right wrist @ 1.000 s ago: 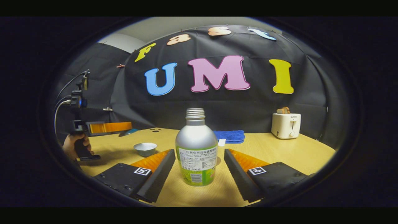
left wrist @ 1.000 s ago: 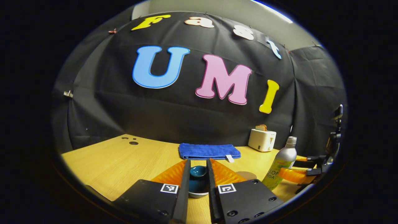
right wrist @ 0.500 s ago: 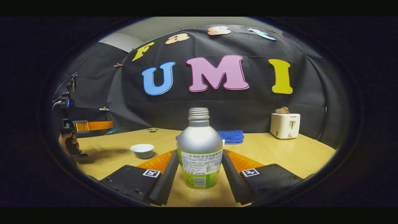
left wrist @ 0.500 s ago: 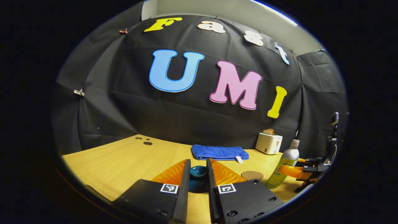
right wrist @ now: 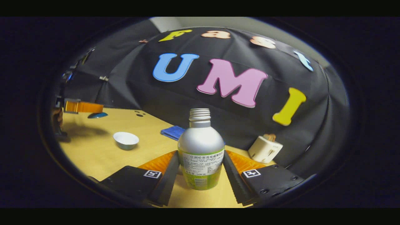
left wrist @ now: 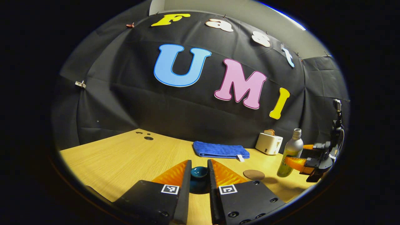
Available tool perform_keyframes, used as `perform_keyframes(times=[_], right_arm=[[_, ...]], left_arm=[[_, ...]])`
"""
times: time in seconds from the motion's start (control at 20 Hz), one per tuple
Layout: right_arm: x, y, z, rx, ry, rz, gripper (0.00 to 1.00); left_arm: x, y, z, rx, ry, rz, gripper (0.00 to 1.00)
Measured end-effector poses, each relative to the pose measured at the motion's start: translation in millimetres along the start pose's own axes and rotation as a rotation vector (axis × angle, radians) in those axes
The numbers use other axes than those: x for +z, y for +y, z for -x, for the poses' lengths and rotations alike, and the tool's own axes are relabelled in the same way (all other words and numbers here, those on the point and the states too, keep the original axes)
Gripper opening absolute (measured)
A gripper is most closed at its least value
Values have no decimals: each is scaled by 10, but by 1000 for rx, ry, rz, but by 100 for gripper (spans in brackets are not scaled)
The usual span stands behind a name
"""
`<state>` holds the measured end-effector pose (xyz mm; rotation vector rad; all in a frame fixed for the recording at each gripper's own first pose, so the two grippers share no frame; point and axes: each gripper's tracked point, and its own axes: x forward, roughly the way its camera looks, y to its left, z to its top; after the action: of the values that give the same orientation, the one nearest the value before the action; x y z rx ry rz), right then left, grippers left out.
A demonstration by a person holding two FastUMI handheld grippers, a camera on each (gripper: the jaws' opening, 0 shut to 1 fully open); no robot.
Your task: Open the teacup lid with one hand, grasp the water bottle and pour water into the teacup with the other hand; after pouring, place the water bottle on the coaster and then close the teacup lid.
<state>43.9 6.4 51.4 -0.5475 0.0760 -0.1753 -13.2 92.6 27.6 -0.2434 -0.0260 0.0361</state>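
Wooden table (left wrist: 118,159) carries a blue towel (left wrist: 220,150), toaster (left wrist: 268,144) (far edge), coaster (left wrist: 253,174), white teacup (right wrist: 125,140)

One bottle (right wrist: 200,150) — one teacup (right wrist: 126,140), lid (left wrist: 199,172), coaster (left wrist: 253,174), towel (left wrist: 220,149), toaster (left wrist: 268,143).

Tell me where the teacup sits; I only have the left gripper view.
Observer: In the right gripper view the teacup stands uncovered on the table, roughly between your teacup lid and the water bottle.
Operator: Is the bottle gripped squarely?
Observer: Yes. The right gripper has its jaws pressed on both sides of the labelled lower half.
Operator: Is the cap off?
Observer: Yes, bare screw threads show at the neck.
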Motion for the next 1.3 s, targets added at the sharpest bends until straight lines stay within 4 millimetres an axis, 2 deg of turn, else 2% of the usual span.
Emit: perform_keyframes(times=[0.1, 0.2, 0.25, 0.5, 0.6, 0.65, 0.7, 0.8, 1.05, 1.1, 1.3], right_arm=[[129, -9, -137, -21, -13, 179, 79], [181, 112, -272, -3, -13, 296, 75], [181, 189, -340, 15, -8, 339, 79], [59, 515, -596, 85, 18, 603, 79], [13, 637, -643, 112, 12, 717, 82], [-2, 715, -645, 127, 11, 755, 78], [-58, 830, -666, 147, 10, 788, 78], [-99, 938, -693, 161, 4, 868, 78], [-111, 1037, -702, 157, -30, 1039, 78], [-122, 1044, -700, 157, -32, 1073, 75], [-178, 1061, -693, 185, -31, 1168, 81]], left_arm=[[9, 54, 11, 10, 1, -2, 32], [52, 80, 35, 15, -8, -3, 32], [68, 97, 43, 17, -12, -3, 32], [105, 174, 64, 26, -14, 9, 31], [80, 188, 61, 26, -7, 11, 32], [59, 180, 49, 22, -2, 16, 31], [60, 157, 48, 13, 2, 24, 31], [30, 143, 47, 6, 6, 29, 32], [11, 153, 37, 7, 14, 33, 31], [19, 152, 31, 6, 14, 33, 31], [24, 170, 36, 9, 15, 31, 32]])
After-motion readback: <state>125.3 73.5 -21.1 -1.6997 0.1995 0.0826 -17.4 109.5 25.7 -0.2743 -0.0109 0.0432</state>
